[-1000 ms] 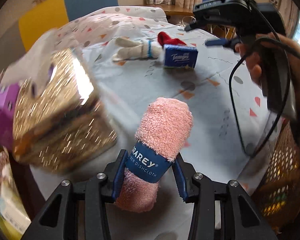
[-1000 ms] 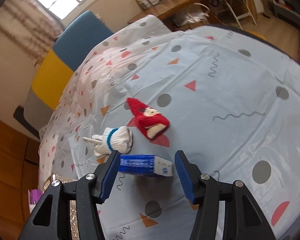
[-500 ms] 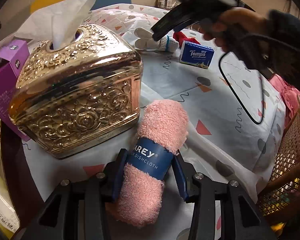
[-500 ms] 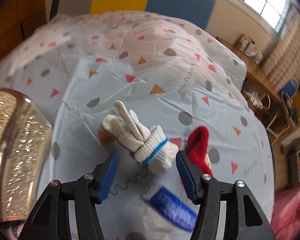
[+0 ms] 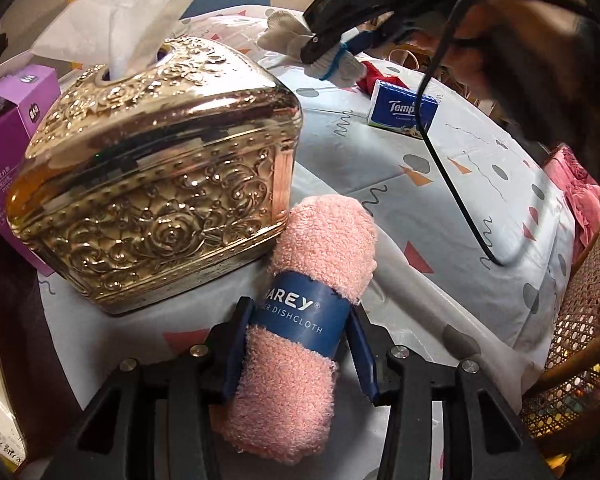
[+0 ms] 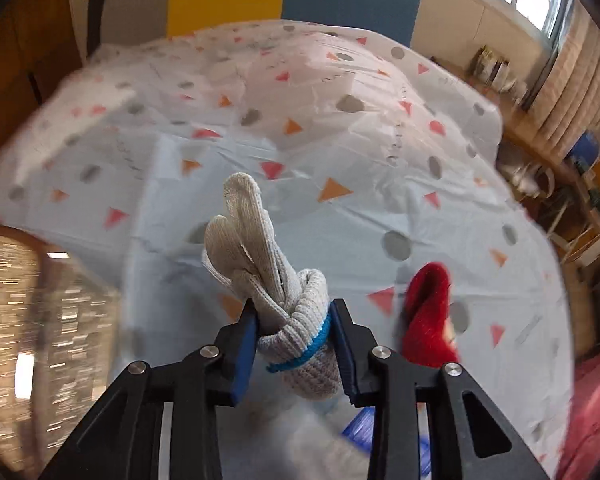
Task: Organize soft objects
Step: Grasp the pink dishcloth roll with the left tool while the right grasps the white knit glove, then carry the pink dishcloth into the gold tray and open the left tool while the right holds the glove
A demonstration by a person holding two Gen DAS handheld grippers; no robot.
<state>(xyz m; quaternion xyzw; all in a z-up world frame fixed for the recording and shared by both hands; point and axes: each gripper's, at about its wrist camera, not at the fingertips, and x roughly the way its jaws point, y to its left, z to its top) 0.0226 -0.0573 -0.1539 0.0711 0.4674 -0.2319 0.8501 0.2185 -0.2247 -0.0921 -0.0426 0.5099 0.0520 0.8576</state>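
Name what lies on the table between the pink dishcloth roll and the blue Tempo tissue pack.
In the left wrist view, only bare patterned tablecloth lies between the pink dishcloth roll and the Tempo tissue pack; a hanging black cable crosses in front.

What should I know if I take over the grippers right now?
Left gripper: shut on the pink dishcloth, which lies against the gold tissue box.
Right gripper: shut on the rolled white gloves; whether they are lifted off the tablecloth is unclear.
On the table: the red sock just right of the gloves, and the blue tissue pack nearby.
Done: both rolls are gripped.
Left: probably set the dishcloth down, place the gloves, then fetch the sock and the pack. Mind the black cable hanging over the table.
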